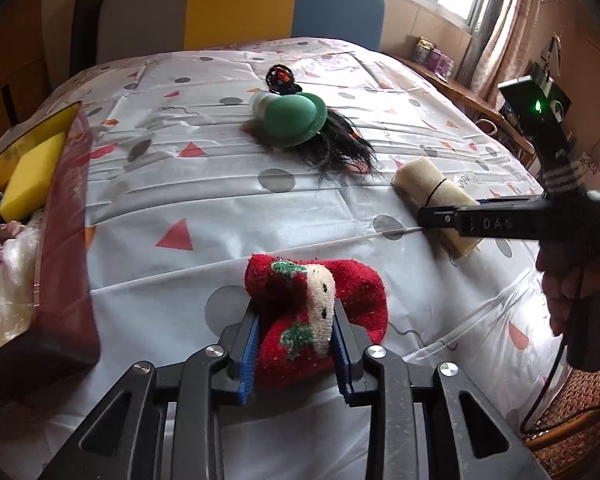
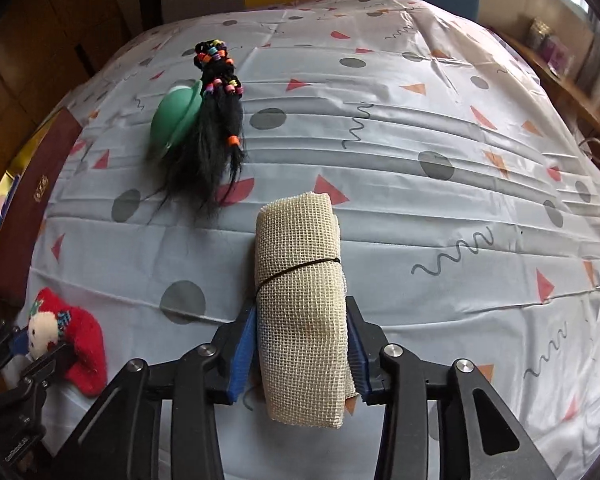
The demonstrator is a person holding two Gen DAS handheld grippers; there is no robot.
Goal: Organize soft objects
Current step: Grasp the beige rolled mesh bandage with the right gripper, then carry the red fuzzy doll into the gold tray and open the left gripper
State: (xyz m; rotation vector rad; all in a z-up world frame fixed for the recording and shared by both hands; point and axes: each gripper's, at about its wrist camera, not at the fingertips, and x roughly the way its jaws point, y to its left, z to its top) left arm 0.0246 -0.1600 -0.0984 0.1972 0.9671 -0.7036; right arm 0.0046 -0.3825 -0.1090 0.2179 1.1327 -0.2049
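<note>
Red fuzzy sock with a white face and green leaves (image 1: 300, 312) lies near the front edge of the bed (image 1: 180, 200), squeezed between the blue pads of the left tongs (image 1: 296, 344). Toward the right edge, the beige mesh cloth roll tied with black thread (image 2: 304, 312) sits between the narrowed right tongs (image 2: 302, 356), both pads touching it. Green rubber ball (image 2: 176, 120) and black hair piece with coloured beads (image 2: 216, 148) rest together near the middle.

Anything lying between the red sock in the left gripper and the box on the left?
Nothing visible: between the red sock, clamped in the left gripper, and the box lies only bare patterned sheet.
</note>
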